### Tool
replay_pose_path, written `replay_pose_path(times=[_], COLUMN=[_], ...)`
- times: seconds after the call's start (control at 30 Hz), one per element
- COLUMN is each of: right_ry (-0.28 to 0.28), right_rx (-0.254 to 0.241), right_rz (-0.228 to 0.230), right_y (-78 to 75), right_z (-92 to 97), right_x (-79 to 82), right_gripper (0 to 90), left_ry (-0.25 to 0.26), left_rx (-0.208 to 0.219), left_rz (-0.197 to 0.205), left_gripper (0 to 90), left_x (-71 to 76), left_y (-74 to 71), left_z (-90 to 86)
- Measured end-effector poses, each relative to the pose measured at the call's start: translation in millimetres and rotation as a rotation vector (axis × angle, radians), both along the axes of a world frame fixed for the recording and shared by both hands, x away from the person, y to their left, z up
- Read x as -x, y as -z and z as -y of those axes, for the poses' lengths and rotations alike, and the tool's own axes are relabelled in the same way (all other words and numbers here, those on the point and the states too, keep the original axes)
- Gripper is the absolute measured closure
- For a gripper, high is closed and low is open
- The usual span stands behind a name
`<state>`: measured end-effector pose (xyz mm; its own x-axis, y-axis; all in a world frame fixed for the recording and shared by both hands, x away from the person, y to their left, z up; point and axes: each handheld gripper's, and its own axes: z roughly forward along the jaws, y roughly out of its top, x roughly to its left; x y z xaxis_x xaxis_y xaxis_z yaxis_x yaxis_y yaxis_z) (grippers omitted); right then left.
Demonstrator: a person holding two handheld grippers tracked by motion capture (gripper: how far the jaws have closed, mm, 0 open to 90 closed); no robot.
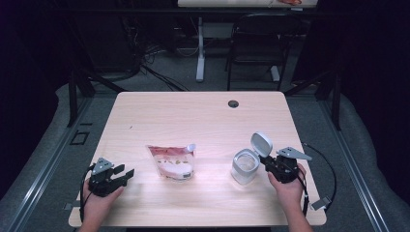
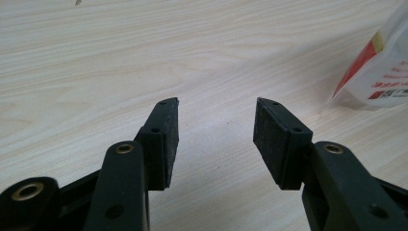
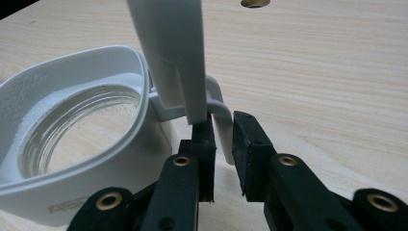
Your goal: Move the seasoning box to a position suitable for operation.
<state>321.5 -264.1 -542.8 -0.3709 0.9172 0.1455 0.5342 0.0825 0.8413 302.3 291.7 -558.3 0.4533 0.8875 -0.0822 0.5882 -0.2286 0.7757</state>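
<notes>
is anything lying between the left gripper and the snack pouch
Nothing visible does. The left gripper is open over bare table, with the snack pouch just to its right. The jar sits farther right, beyond the pouch.

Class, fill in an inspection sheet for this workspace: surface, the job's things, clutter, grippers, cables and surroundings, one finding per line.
Surface: light wooden table with a round cable hole near its far edge.
Job's things: clear jar with a white collar, its hinged lid standing open; the jar looks empty apart from a powdery film inside the glass.
Clutter: red and white pouch lying flat mid-table.
Grippers: left gripper open over bare wood; right gripper shut on the jar's white handle.
Cables: a black cable loops from the right gripper; a tangle of cables on the floor beyond.
Surroundings: dark chair and table legs behind.
</notes>
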Motion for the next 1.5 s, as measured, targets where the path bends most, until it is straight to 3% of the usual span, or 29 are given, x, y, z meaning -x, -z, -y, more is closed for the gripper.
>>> replay_pose_path(times=[0.37,0.43,0.53,0.63,1.1,1.33,1.5], right_ry=[-0.05,-0.077,-0.078,-0.085,-0.093,-0.096,-0.08], right_rx=[-0.002,0.004,0.019,-0.004,-0.017,0.033,-0.004], right_rz=[0.008,0.013,0.017,0.007,0.002,0.002,0.014], right_y=[0.4,0.1,0.0,0.8,1.9,1.9,-2.3], right_z=[-5.2,-11.0,-13.0,-13.6,-13.9,-13.9,-5.6], right_x=[-10.2,-11.4,-11.9,-14.2,-19.4,-19.6,-10.7], right_gripper=[79.9,83.8,83.8,83.8,84.3,81.6,78.4], left_ry=[0.002,0.002,0.002,0.003,0.012,0.001,0.011], left_rx=[-0.007,-0.006,-0.008,-0.008,-0.013,-0.006,-0.006], left_rz=[-0.008,-0.007,-0.007,-0.005,-0.01,-0.013,-0.014], left_gripper=[51.8,51.8,51.8,51.8,52.2,53.3,55.4], left_x=[-1.0,-1.1,-1.0,-1.0,-4.3,-7.6,-7.9], left_y=[0.7,1.0,0.9,1.1,2.6,4.5,5.1], left_z=[0.9,0.7,1.1,1.7,2.6,1.6,1.6])
